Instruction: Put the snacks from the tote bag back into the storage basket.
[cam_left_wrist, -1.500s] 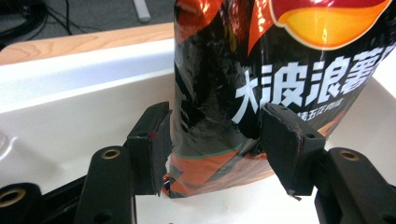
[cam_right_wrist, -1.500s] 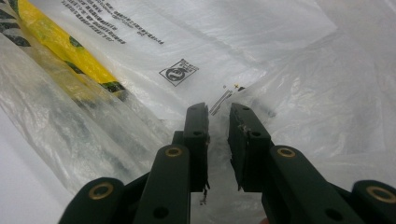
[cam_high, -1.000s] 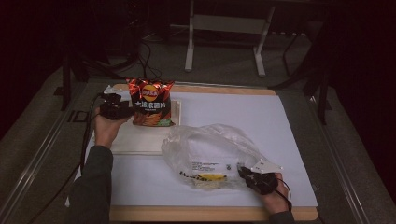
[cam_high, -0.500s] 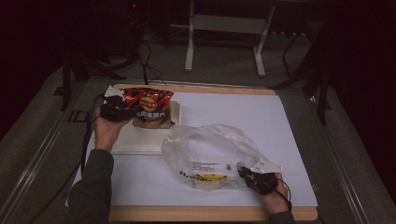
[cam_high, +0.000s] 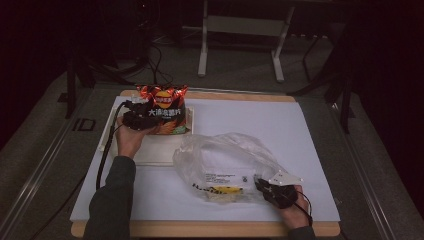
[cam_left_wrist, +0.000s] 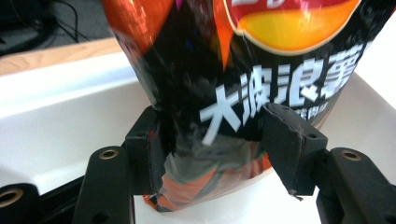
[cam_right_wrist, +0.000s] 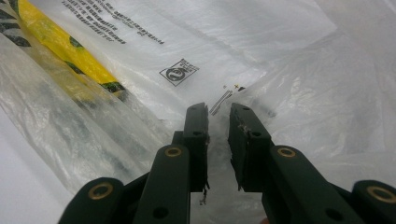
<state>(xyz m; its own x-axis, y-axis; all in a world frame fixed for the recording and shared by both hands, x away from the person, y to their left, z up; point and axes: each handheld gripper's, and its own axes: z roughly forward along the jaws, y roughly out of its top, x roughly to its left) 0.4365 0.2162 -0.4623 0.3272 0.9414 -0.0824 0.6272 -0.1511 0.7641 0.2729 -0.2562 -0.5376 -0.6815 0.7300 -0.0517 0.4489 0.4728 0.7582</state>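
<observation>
Left tool (cam_high: 134, 119) is clamped on the lower part of the chip bag (cam_high: 164, 111), jaws squeezing the crinkly foil from both sides, bag held upright over the white tray (cam_high: 150, 152) at the back left of the worktop (cam_high: 310, 135). Right tool (cam_high: 274, 192) sits at the near edge of the clear plastic bag (cam_high: 225, 155); its jaws are nearly together with thin film pinched between them, as far as I can tell. Chip bag looks light, puffy, slippery and easy to crush, so I'd say grip a seam or corner, not the belly. The plastic bag is floppy and will want holding open by the rim.
</observation>
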